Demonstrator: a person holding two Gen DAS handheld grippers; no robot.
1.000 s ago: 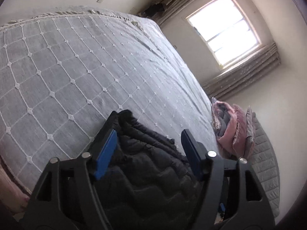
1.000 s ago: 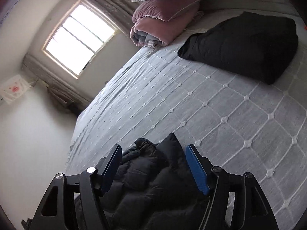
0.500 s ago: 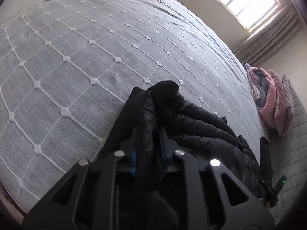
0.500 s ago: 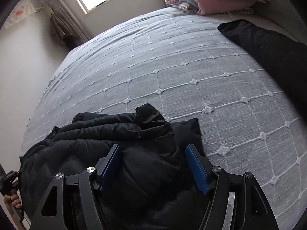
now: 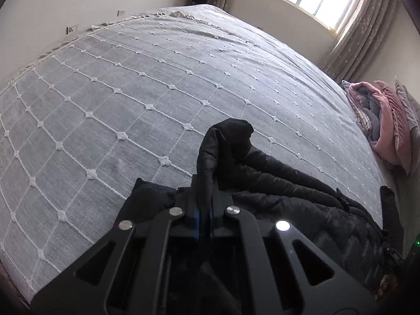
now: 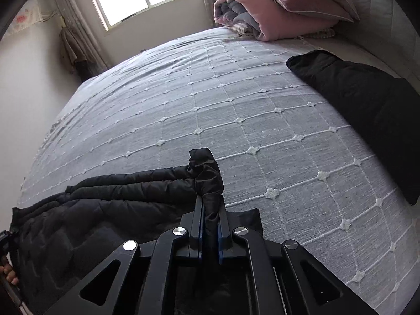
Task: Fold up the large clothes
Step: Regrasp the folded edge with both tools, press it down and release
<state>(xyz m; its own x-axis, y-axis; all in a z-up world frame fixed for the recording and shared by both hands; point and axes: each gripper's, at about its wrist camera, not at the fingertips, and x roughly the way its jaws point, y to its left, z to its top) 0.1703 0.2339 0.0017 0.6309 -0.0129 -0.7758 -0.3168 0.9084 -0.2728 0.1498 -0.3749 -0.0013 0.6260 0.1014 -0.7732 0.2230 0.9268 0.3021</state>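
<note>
A black quilted puffer jacket [image 5: 302,199] lies crumpled along the near edge of the bed. In the left wrist view my left gripper [image 5: 204,183] is shut on a bunched fold of the jacket, which sticks up past the fingertips. In the right wrist view my right gripper [image 6: 209,204] is shut on another bunched edge of the same jacket [image 6: 92,204]; the rest of it trails off to the left. Each gripper holds one end of the garment, and the pinched cloth hides the pads.
The grey bedspread [image 5: 131,92] with its white diamond pattern covers the wide bed [image 6: 236,99]. A folded black garment [image 6: 367,97] lies at the right. A rolled pink quilt and pillow [image 6: 283,8] sit at the head. Window and curtains stand behind.
Both grippers came down onto the jacket and closed on it: the left first, the right in the last half second. The pinched folds now stand up between the fingers.
</note>
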